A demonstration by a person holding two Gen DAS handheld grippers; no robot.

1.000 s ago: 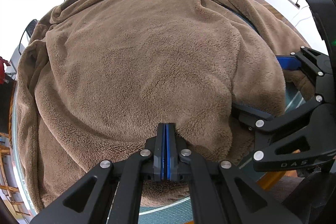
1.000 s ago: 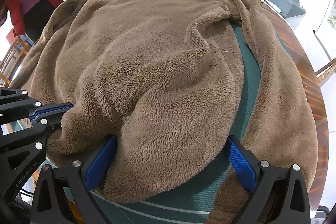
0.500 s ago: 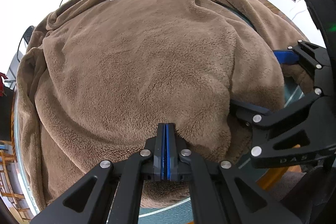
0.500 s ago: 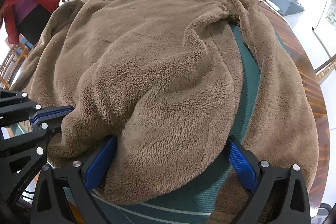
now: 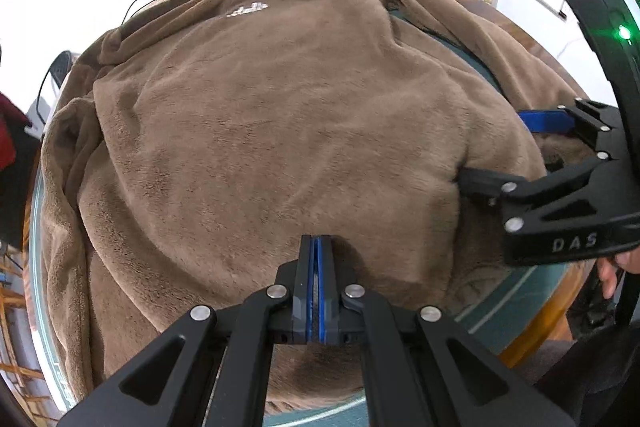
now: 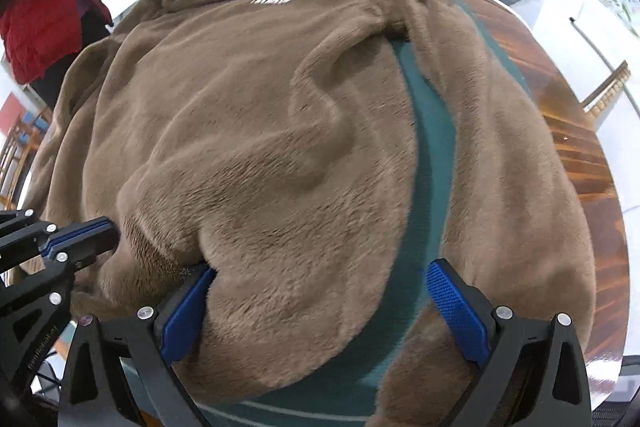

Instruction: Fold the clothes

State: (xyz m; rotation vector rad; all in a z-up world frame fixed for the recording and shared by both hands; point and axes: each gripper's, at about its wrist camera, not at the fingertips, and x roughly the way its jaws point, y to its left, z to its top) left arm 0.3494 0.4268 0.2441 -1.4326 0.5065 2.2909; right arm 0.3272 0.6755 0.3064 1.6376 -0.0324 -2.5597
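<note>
Pinching the fleece (image 5: pixel 280 131) hem, the left gripper (image 5: pixel 319 247) has fingers pressed together; the right gripper (image 6: pixel 320 291) straddles the hem, spread wide. Lying across the table (image 6: pixel 580 131), the thick pile could slip free if only one side lifts.

White capitals "DAS" stand on the black frame of the right gripper (image 5: pixel 532 151), seen at right in the left wrist view. Small white embroidered script sits on the far chest of the brown fleece sweater (image 5: pixel 280 131), too small and blurred to read. Faint raised lettering runs along the left gripper (image 6: pixel 108 235) frame at near left, also illegible.
</note>
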